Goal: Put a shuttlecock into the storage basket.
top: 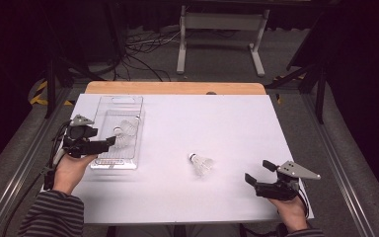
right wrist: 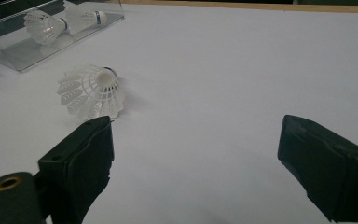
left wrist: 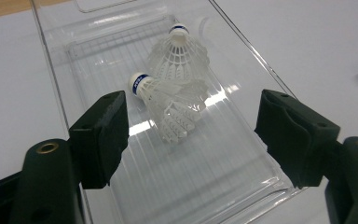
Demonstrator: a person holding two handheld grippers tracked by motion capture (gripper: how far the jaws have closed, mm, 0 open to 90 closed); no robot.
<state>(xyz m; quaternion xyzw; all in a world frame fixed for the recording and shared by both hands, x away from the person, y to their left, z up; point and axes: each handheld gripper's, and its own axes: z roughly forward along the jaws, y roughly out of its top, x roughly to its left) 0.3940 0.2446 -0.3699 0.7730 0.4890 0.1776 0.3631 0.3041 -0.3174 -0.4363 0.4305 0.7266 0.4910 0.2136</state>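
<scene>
We work at a white table (top: 187,197) whose wooden far edge shows beyond the sheet that covers it. Toward its far left corner lies a clear plastic tray (top: 121,101), long axis running from the near edge to the far edge. In the tray rest two white shuttlecocks: the far shuttlecock (left wrist: 179,53) has its blue-banded cork toward the tray's far end and its skirt toward us, and the near shuttlecock (left wrist: 168,105) lies tilted across it, cork toward the tray's left wall, skirt overlapping the other's skirt. A third, the loose shuttlecock (top: 201,163), lies on its side on the bare sheet near the middle of the table, a little toward the near right corner, cork toward the far left, skirt toward the near right; nothing stands between it and either hand. Our left tongs (top: 112,140) hang over the tray's near left wall, jaws spread wide with nothing in them, the two shuttlecocks ahead of them. Our right tongs (top: 258,173) hover by the near right corner, jaws wide apart and empty, the loose shuttlecock just ahead of one jaw.
</scene>
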